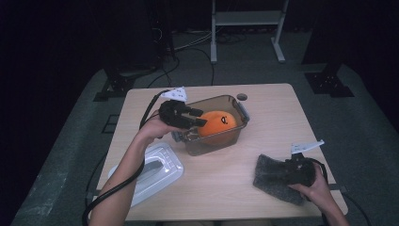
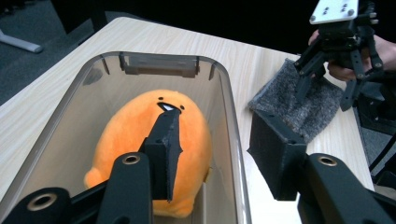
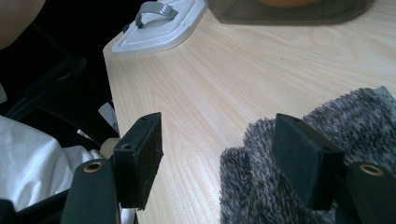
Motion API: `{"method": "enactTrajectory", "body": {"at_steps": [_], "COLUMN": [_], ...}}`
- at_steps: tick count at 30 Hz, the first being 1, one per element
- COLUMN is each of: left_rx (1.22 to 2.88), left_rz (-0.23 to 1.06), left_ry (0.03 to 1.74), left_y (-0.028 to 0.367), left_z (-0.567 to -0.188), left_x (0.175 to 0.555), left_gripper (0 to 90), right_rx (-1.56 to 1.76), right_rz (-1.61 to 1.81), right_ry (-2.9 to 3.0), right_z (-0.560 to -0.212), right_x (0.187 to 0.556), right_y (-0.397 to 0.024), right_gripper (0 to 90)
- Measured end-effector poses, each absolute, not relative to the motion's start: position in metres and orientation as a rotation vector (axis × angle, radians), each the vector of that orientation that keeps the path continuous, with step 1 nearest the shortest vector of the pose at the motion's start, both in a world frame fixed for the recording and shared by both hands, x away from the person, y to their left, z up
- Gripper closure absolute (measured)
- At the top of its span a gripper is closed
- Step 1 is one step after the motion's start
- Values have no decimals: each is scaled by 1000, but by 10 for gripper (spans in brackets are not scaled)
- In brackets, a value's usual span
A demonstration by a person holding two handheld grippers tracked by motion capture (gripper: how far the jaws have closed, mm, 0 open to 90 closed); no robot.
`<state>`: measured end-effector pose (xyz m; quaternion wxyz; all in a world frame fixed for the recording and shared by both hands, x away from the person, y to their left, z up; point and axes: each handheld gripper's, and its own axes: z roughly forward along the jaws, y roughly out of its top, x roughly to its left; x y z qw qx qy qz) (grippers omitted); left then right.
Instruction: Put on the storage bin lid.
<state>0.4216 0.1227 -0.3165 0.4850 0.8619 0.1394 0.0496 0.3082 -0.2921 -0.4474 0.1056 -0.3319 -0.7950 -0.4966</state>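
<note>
Left gripper (image 1: 200, 117) jaws parted over the brown bin's (image 1: 237, 106) rim, one jaw inside above the orange plush (image 1: 217, 123), nothing gripped; plush lies in the bin. Right gripper (image 1: 282, 168) we see spread wide at the grey fuzzy cloth (image 1: 270, 176), one jaw resting on it, not pinching.

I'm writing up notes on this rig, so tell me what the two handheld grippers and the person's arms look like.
Both grippers, left gripper and right gripper, are black, with jointed metal links, brass-coloured pivot bushings and two flat rectangular black pads. Each carries a pale grey three-cornered plate on top. A thick black cable trails from the left one. The forearms are bare, with no sleeves in the high view.
</note>
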Motion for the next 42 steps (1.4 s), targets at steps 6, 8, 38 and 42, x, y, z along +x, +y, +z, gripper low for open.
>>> {"method": "enactTrajectory", "body": {"at_steps": [6, 8, 38, 42], "left_rx": [2089, 2082, 2010, 2004], "left_rz": [131, 129, 204, 208], "left_ry": [352, 373, 475, 483], "left_y": [133, 137, 195, 200], "left_z": [-317, -317, -327, -330], "left_x": [411, 408, 372, 368], "left_gripper": [452, 426, 232, 220], "right_rx": [-978, -981, -1000, -1000], "right_rz": [-1458, -1459, -1464, -1461], "right_ry": [-2348, -2347, -2366, -2369], "right_z": [-447, -447, -447, -447], "right_x": [308, 308, 306, 306], "right_y": [-292, -292, -293, -292], "right_gripper": [324, 323, 293, 293]}}
